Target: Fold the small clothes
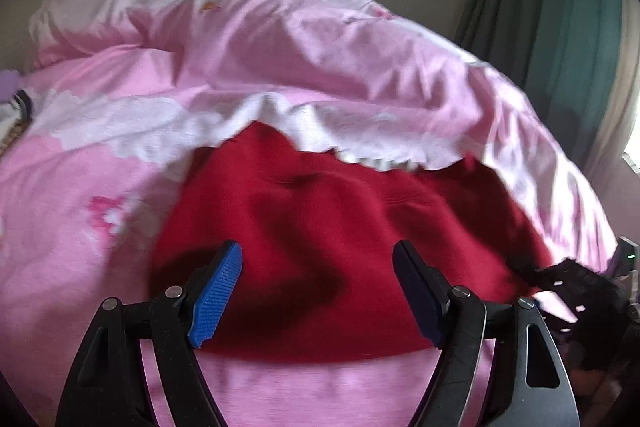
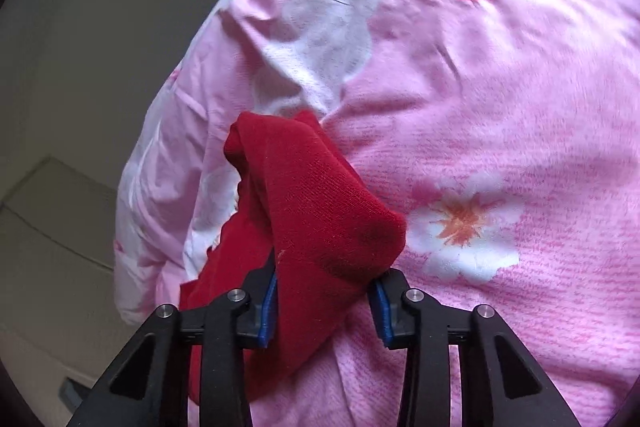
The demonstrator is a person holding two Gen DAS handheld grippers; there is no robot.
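A red knit garment (image 1: 320, 207) lies spread on the pink flowered bedding (image 1: 100, 227); its far edge is tucked under a ruffled quilt edge. My left gripper (image 1: 318, 251) hovers over the garment's near part, open, with nothing between its blue pads (image 1: 218, 291). In the right wrist view a bunched fold of the same red garment (image 2: 320, 195) is lifted off the bedding. It fills the gap of my right gripper (image 2: 325, 287), whose pads press on it from both sides. More red cloth hangs down at the left.
A crumpled pink and white quilt (image 1: 260, 39) is heaped behind the garment. A green curtain (image 1: 560, 27) hangs at the right, and a plain wall stands behind. Something black (image 1: 572, 279) shows at the garment's right edge. The bed's edge (image 2: 136, 227) drops off at the left.
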